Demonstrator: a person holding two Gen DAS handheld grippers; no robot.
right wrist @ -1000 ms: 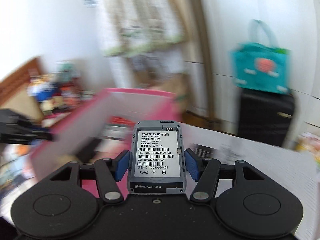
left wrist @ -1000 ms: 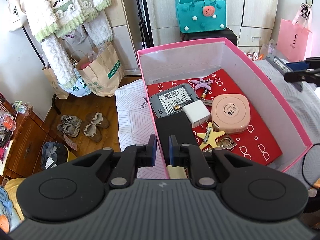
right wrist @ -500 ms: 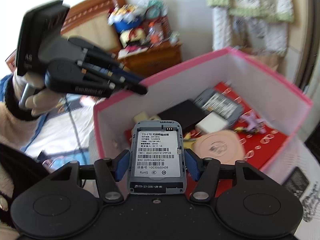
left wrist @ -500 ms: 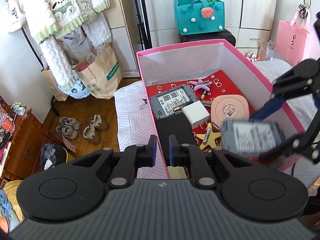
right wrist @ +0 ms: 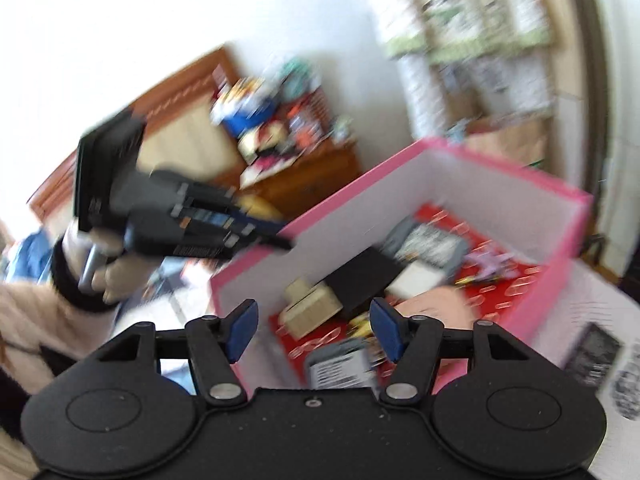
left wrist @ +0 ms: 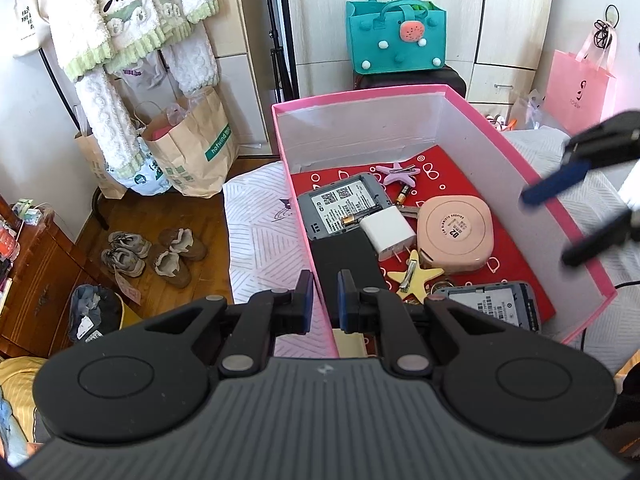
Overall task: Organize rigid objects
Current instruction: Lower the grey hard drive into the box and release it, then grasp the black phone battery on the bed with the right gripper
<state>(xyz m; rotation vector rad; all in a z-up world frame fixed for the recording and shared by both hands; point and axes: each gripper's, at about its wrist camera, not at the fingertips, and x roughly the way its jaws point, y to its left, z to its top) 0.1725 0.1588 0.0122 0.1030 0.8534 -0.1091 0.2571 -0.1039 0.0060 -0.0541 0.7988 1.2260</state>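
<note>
Pink cardboard forms the walls of an open box (left wrist: 400,94) with a white inside and a red patterned floor, standing on a white patterned cloth (left wrist: 260,224). Inside it lie a grey pocket router (left wrist: 344,210) face down with a small battery (left wrist: 354,219) on it, a white charger plug (left wrist: 387,236) just beside it, a round pink case (left wrist: 456,236), a black flat slab (left wrist: 348,264), a yellow star hair clip (left wrist: 414,276) and a pink star hair clip (left wrist: 398,170) near the far wall. A second grey router (left wrist: 496,306) rests on the red floor at the near right corner, touching no gripper. In the right wrist view, which is blurred, a beige block (right wrist: 310,306) also sits in the near corner of the box.

The left gripper (left wrist: 325,302) is nearly closed, its blue pads pinching the near left wall of the box. The right gripper (right wrist: 314,330) is above the near right corner of the box; its jaws are opening, with nothing gripped between them.

On the wooden floor beyond the cloth stand brown paper bags (left wrist: 192,144) and pairs of shoes (left wrist: 154,254); a teal felt bag (left wrist: 394,38) sits behind the box
</note>
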